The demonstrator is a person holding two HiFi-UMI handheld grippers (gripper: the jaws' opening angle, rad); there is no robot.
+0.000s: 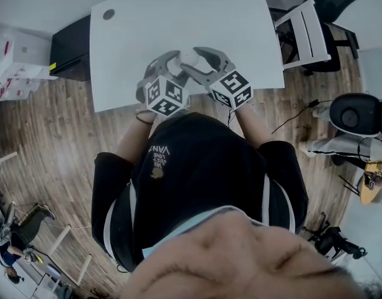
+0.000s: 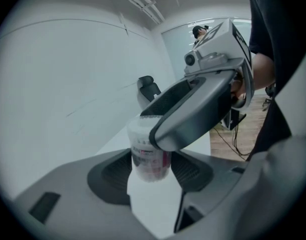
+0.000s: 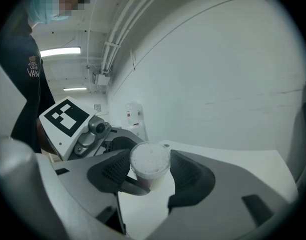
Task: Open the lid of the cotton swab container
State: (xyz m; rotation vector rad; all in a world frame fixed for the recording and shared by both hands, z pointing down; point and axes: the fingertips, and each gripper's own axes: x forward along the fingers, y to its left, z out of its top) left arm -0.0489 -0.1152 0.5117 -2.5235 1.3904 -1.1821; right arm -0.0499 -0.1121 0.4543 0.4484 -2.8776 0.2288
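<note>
The cotton swab container (image 1: pixel 189 57) is a small clear tub with a red label, held above the near edge of the white table (image 1: pixel 147 23). My left gripper (image 2: pixel 150 168) is shut on the tub's body (image 2: pixel 147 151) from below. In the right gripper view my right gripper (image 3: pixel 150 170) closes on the tub's top, the lid (image 3: pixel 150 160), through which white swab tips show. The right gripper's jaw (image 2: pixel 192 114) covers the tub's top in the left gripper view. In the head view both grippers, left (image 1: pixel 180 66) and right (image 1: pixel 198 61), meet at the tub.
A white chair (image 1: pixel 308 33) stands right of the table and a black cabinet (image 1: pixel 69 48) at its left. The table has a round cable hole (image 1: pixel 108 14) at its far left. The person's body hides the table's near edge.
</note>
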